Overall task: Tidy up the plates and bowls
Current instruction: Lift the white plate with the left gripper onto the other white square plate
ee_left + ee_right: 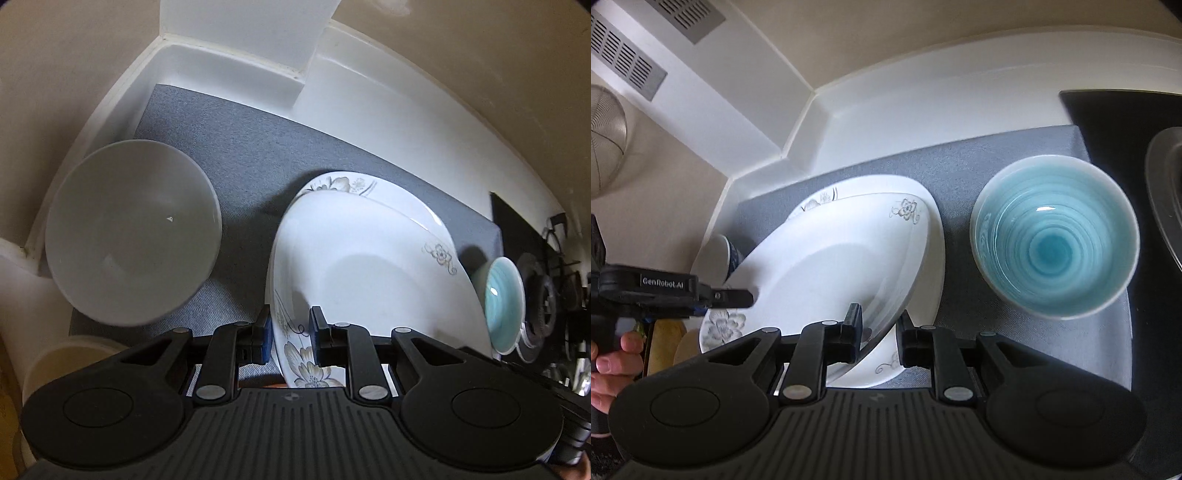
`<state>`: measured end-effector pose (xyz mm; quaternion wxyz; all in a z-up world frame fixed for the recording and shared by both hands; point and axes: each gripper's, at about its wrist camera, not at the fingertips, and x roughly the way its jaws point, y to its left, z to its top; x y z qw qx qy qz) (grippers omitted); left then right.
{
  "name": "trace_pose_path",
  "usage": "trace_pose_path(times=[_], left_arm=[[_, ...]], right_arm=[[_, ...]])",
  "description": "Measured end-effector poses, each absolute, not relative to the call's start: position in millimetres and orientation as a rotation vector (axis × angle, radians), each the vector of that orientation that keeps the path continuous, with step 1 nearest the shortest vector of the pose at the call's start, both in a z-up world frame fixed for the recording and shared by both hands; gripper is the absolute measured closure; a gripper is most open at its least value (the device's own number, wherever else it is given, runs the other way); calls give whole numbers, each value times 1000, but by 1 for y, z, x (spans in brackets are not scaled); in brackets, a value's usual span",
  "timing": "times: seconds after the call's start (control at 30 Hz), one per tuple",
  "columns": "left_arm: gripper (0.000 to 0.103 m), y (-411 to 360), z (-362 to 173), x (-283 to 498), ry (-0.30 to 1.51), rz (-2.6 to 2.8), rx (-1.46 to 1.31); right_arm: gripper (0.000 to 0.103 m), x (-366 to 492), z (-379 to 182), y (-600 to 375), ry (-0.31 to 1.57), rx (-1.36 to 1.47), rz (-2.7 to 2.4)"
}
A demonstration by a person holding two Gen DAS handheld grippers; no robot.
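Note:
A white flowered plate (369,269) is held tilted above a second flowered plate (925,236) that lies on the grey mat (240,147). My left gripper (290,332) is shut on the upper plate's near rim. My right gripper (877,328) is shut on the same plate (831,266) at its opposite rim. A grey-white bowl (133,232) stands on the mat left of the plates. A turquoise bowl (1056,236) stands on the mat to the right; it also shows in the left wrist view (504,302).
The mat lies on a white counter (923,107) with a raised back wall and a corner recess. A black stove (546,280) with burner grates is to the right. A small patterned cup (729,254) sits behind the plates. A metal sieve (605,136) hangs at left.

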<state>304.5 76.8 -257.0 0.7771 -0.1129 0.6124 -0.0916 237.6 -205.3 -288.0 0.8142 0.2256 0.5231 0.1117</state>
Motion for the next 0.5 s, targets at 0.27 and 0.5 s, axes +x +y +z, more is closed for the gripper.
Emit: trace_pose_path(times=[0.27,0.5], left_arm=[[79,66,-267,296,1300,-177,-170],[84,85,-272,291,1314,-179,-231]], right_arm=[[78,247,-292,-205,1160,401,281],[88,244,-307,-219,1163,526,238]])
